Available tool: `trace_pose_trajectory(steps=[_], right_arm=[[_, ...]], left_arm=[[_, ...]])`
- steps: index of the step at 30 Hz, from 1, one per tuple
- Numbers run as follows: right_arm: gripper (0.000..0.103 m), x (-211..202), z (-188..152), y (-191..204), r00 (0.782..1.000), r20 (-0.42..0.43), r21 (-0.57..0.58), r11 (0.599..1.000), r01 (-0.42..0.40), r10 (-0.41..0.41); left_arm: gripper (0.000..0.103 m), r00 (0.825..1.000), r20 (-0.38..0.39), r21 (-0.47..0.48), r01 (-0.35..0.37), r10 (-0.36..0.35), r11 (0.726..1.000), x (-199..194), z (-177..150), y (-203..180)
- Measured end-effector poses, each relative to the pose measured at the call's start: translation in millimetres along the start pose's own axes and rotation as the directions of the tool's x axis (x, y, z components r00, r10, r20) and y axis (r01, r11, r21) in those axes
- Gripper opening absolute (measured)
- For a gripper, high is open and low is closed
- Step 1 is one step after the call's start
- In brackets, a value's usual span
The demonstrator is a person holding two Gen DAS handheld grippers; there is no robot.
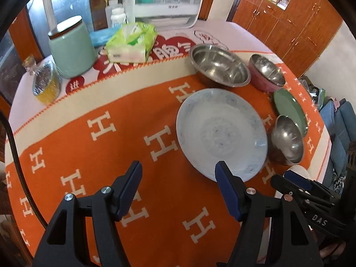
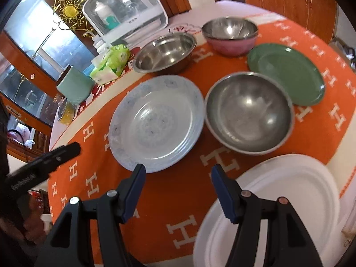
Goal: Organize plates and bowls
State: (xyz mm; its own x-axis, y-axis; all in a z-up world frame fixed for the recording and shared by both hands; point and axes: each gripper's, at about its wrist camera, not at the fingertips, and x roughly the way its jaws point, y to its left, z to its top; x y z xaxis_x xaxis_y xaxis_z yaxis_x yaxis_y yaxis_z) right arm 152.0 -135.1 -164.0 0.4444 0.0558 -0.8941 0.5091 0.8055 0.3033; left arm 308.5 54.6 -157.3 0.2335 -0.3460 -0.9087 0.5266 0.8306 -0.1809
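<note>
An orange cloth [image 2: 173, 200] covers the desk; the pale blue plate [image 2: 155, 122] lies mid-cloth beside a steel bowl [image 2: 249, 113], green plate [image 2: 287, 73] behind. Left gripper [image 1: 178, 178] and right gripper [image 2: 178, 175] hover, jaws apart, holding nothing

We hold the right gripper [image 2: 178, 173] with jaws apart and empty over the orange cloth [image 2: 155, 200]. Ahead lie a pale patterned plate [image 2: 155, 122], a steel bowl [image 2: 249, 113] beside it, a green plate [image 2: 287, 73] and a white plate [image 2: 278, 200].
</note>
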Motion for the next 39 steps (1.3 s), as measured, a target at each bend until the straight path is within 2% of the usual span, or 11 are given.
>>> trace_pose_trajectory(steps=[5,10,18,27,34,39], right_arm=[[0.062,21,2,-1,0.999,-0.028,0.024,1.000,-0.018,0.018],[0.062,38,6,-4,0.999,-0.028,0.041,0.999,-0.035,0.036],[0.062,54,14,-13,0.999,0.018,0.056,0.997,-0.049,0.048],[0.062,63,21,-18,0.994,0.091,0.036,0.997,-0.071,0.067],[0.062,66,28,-17,0.989,0.122,0.012,0.997,-0.083,0.080],[0.061,67,30,-19,0.986,0.133,0.015,0.994,-0.105,0.102]], left_arm=[[0.067,1.000,-0.010,-0.005,0.007,-0.007,1.000,31,-1,2],[0.067,0.999,-0.021,-0.044,0.048,-0.049,0.998,57,-4,6],[0.067,0.993,0.036,-0.066,0.111,-0.109,0.992,80,3,10],[0.067,0.995,0.037,-0.076,0.096,-0.093,0.992,92,9,9],[0.067,0.998,0.043,-0.044,0.037,-0.035,0.998,95,11,-1],[0.067,0.999,0.049,-0.050,0.021,-0.018,0.999,95,10,-3]])
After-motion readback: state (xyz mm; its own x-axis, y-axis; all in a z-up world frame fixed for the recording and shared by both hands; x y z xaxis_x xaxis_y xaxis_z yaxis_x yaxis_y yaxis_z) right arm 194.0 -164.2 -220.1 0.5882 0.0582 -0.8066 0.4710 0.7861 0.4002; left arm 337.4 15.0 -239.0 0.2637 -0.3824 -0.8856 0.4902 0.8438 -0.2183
